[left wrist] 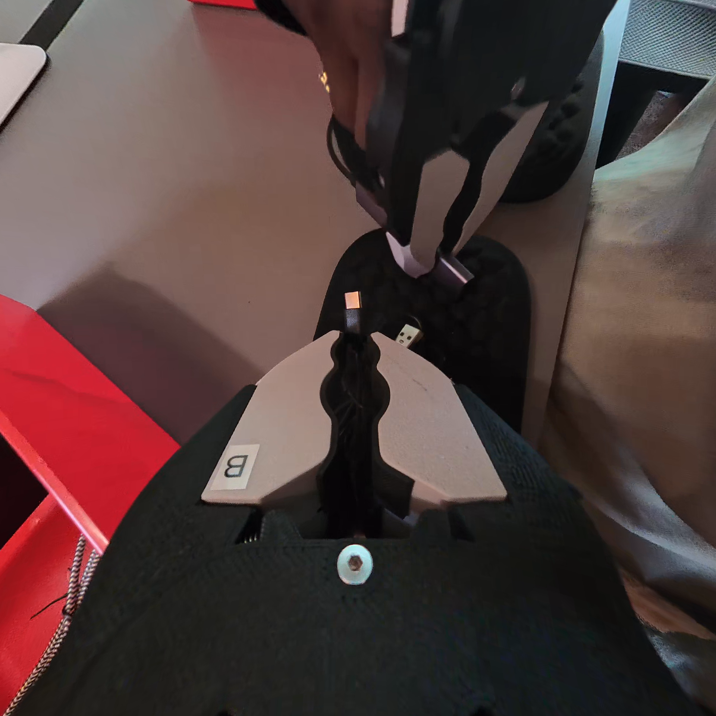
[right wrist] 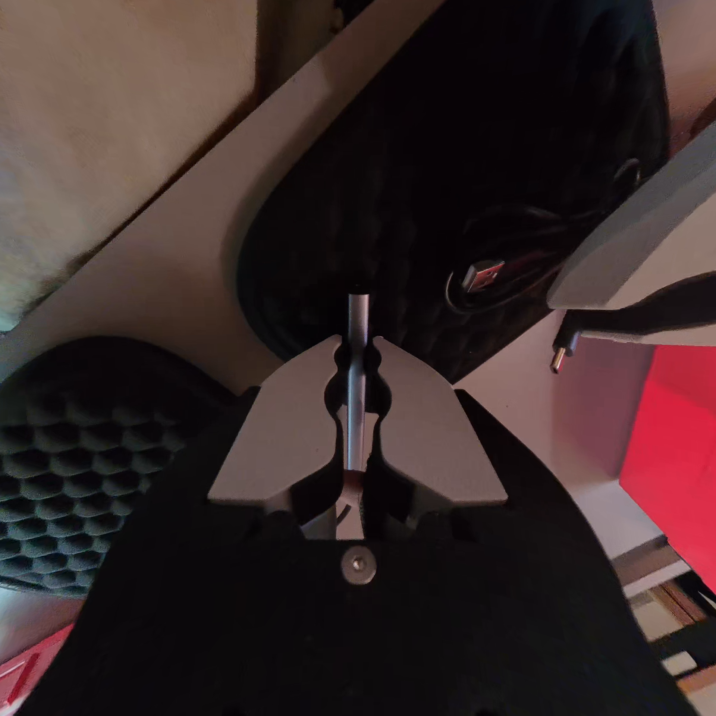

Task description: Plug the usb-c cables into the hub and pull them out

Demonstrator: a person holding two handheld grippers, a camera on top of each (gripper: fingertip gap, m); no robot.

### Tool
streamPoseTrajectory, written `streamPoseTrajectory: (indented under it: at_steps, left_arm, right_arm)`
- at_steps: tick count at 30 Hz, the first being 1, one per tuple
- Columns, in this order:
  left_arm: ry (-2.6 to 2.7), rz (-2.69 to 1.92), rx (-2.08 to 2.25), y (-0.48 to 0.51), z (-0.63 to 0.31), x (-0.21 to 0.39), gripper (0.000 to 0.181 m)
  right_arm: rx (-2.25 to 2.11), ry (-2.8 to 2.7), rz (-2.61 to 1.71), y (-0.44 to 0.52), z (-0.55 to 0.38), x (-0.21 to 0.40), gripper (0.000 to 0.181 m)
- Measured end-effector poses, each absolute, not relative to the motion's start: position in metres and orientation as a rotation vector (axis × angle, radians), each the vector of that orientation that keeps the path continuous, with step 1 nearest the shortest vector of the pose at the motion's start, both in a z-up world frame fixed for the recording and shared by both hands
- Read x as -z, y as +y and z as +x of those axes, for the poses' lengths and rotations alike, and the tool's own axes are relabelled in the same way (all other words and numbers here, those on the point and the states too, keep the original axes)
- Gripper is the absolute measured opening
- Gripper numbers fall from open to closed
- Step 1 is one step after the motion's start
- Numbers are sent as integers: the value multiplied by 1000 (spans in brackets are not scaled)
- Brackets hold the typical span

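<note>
In the left wrist view my left gripper (left wrist: 354, 336) is shut on a black usb-c cable, its metal plug (left wrist: 352, 300) sticking out past the fingertips. Just beyond, my right gripper (left wrist: 438, 259) comes down from above, shut on a slim grey hub (left wrist: 405, 257) held over a black foam mat (left wrist: 492, 310). The plug points toward the hub with a small gap between them. In the right wrist view my right gripper (right wrist: 357, 339) clamps the hub (right wrist: 355, 407) edge-on. The usb-c plug (right wrist: 561, 352) shows at the right, under the left gripper's finger (right wrist: 639, 240).
A usb-a plug (left wrist: 408, 335) with coiled black cable lies on the mat and also shows in the right wrist view (right wrist: 484, 275). A red box (left wrist: 58, 407) stands at the left, a laptop corner (left wrist: 15, 73) far left. A honeycomb foam pad (right wrist: 77, 445) lies nearby. A person's clothing (left wrist: 639, 348) fills the right. The grippers' ends are close to 8 cm from one another.
</note>
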State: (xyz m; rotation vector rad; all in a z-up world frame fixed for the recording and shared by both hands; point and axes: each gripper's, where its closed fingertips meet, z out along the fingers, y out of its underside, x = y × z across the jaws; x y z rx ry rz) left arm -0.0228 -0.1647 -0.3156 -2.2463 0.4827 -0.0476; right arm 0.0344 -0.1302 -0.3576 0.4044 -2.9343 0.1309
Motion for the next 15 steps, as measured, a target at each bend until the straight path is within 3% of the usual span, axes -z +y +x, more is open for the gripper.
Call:
streamPoseTrajectory:
  at_steps: [7, 11, 15]
  left_arm:
    - [514, -2216, 52, -163, -18, 315, 9]
    - [587, -2195, -20, -161, -11, 313, 9]
    - [747, -2122, -76, -150, 14, 302, 9]
  right_arm:
    - [-352, -2697, 349, -131, 32, 348, 8]
    - [-739, -2330, 148, -136, 32, 295, 8]
    - [-684, -1959, 235, -128, 44, 254, 9]
